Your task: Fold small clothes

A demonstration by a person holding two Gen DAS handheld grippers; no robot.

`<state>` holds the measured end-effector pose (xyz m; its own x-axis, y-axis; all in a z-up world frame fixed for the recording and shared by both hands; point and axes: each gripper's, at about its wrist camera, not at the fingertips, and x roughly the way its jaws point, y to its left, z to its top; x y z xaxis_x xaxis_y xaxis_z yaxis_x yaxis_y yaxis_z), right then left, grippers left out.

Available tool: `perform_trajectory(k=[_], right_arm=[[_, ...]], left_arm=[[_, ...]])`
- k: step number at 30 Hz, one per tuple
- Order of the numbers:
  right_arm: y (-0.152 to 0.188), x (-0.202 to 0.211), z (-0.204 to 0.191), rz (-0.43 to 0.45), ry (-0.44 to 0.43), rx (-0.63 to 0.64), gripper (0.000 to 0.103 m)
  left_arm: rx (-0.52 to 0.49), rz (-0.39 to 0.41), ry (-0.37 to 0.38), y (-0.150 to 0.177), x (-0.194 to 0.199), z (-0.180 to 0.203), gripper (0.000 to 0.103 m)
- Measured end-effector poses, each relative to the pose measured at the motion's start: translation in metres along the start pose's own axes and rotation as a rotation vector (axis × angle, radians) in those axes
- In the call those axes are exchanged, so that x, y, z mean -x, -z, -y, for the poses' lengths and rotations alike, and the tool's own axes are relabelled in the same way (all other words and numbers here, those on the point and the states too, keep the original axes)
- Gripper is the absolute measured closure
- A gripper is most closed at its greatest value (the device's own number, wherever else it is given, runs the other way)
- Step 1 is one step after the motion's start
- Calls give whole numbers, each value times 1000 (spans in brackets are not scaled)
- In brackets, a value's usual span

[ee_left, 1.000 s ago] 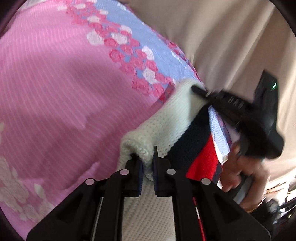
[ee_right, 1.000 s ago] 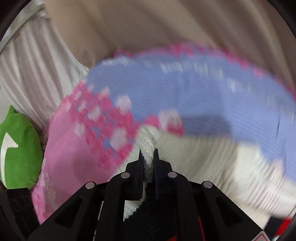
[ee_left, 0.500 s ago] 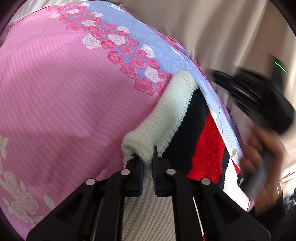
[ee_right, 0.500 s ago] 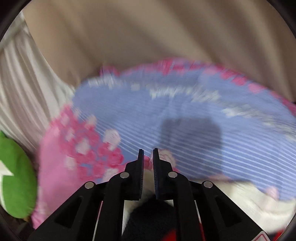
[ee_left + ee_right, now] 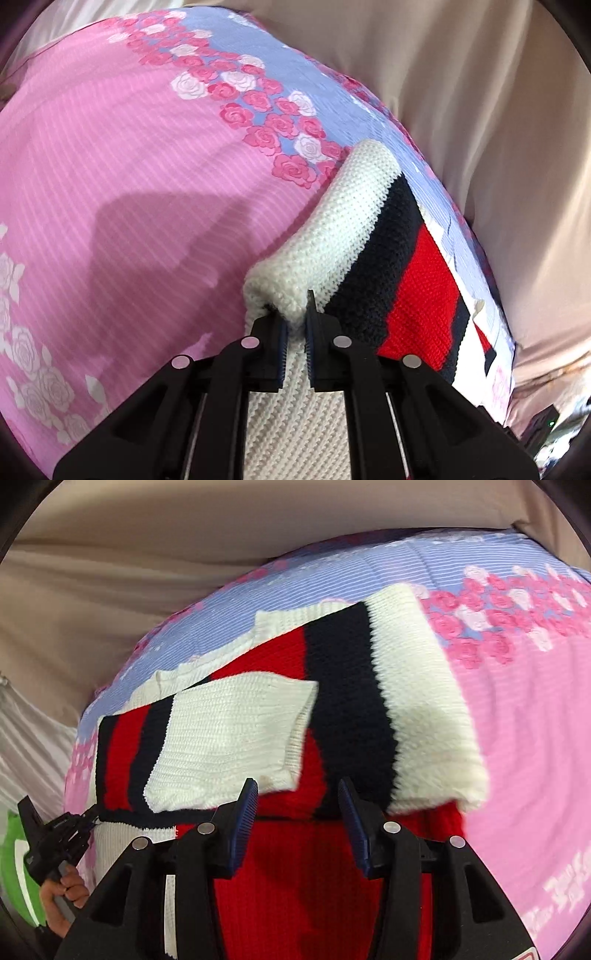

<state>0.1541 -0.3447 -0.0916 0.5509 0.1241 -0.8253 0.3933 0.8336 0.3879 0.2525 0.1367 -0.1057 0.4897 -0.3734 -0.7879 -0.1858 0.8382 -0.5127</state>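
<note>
left gripper [image 5: 295,325] clamps the sweater [image 5: 347,701] at a white corner. right gripper [image 5: 297,797], jaws just opening and empty, hovers nearer the red body; folded sleeve [image 5: 229,738] just ahead-left.

We see our left gripper [image 5: 295,325] as two black angular arms, each with two round silver rivets and a ribbed blue pad. Our right gripper [image 5: 297,812] matches it: black arms, silver rivets, blue ribbed pads [image 5: 245,812], with a red-edged label near its base.
</note>
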Motion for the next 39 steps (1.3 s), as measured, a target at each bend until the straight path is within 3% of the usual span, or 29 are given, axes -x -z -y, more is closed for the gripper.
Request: perform_trajectory(k=[3, 8, 9, 11, 12, 15, 17, 18, 19, 20, 22, 24, 27, 29, 31, 36, 39], right_arm=[[-4, -18, -12, -21, -58, 24, 94], [-25, 28, -13, 129, -20, 59, 95], [-26, 29, -6, 129, -16, 47, 95], [-22, 6, 15, 44, 21, 17, 95], [-16, -15, 20, -30, 40, 31, 95], [-12, -11, 9, -20, 30, 61, 86], [-11, 17, -1, 10, -4, 57, 84], [-5, 40, -4, 41, 13, 76, 70], [4, 58, -1, 54, 27, 78, 49], [18, 78, 4, 59, 34, 77, 43], [57, 108, 18, 31, 47, 90, 43], [97, 128, 38, -27, 76, 88, 43], [172, 145, 66, -144, 95, 49, 43], [215, 147, 77, -221, 60, -2, 43], [247, 143, 76, -265, 16, -38, 43], [272, 128, 49, -281, -74, -3, 43], [270, 120, 36, -259, -83, 37, 50]], left_arm=[[2, -5, -34, 0, 1, 4, 95], [-8, -25, -40, -3, -2, 3, 95], [-18, -26, -42, -3, -3, 4, 95], [-44, -22, -58, -2, -4, 7, 94], [-50, -25, -62, -3, -5, 8, 94], [-44, -60, -25, -5, 0, 6, 93], [-59, -65, 15, -1, 17, 5, 88], [-92, -60, 15, 5, 29, 5, 85], [-136, -59, 2, 12, 41, 4, 73], [-192, -64, -22, 25, 56, 1, 58], [-265, -79, -55, 57, 84, -13, 52], [-277, -124, -68, 86, 101, -32, 52], [-191, -217, -87, 135, 125, -74, 52], [-121, -263, -80, 160, 136, -92, 52], [-123, -268, -75, 175, 144, -94, 51], [-120, -304, -24, 192, 142, -87, 36], [-56, -292, -7, 189, 140, -90, 37]])
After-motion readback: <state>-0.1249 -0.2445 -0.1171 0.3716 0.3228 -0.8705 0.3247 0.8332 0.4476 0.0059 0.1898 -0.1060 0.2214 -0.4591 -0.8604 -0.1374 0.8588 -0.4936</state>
